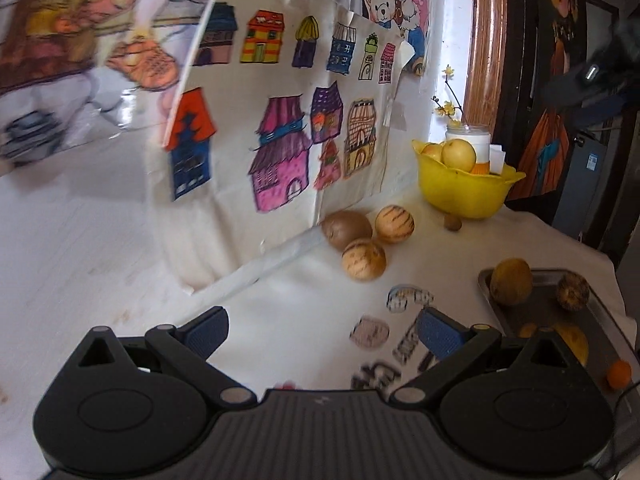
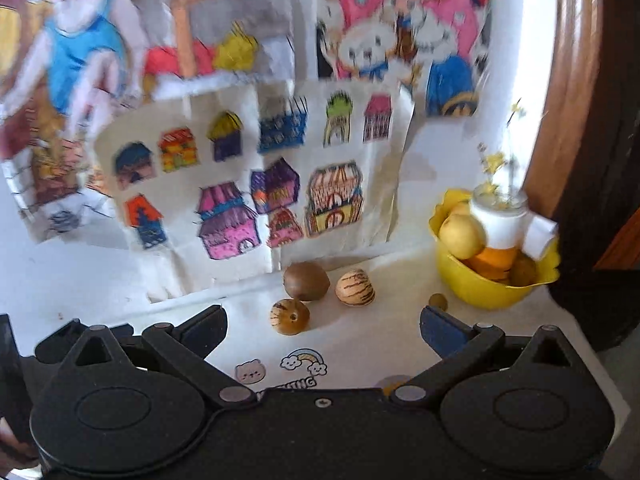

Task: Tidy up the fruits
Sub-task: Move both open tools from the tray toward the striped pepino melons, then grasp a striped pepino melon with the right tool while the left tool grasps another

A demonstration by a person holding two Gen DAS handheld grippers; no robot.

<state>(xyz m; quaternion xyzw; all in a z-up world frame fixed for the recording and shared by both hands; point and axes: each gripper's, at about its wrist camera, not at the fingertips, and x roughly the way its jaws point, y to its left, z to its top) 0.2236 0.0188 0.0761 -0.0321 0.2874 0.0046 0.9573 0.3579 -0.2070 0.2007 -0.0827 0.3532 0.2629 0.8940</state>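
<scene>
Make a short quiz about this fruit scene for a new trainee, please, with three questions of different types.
1. True or false: the left hand-held gripper holds a fruit.
2. How many fruits lie together on the cloth below the house drawing?
3. Multiple choice: the yellow bowl holds A) a pale apple and a white jar, B) only grapes, C) nothing.

Key: 1 false, it is open and empty. 2 three: one brown fruit, two striped fruits. 3 A.

glossy yellow plastic bowl (image 1: 460,196), matt metal tray (image 1: 516,312)
</scene>
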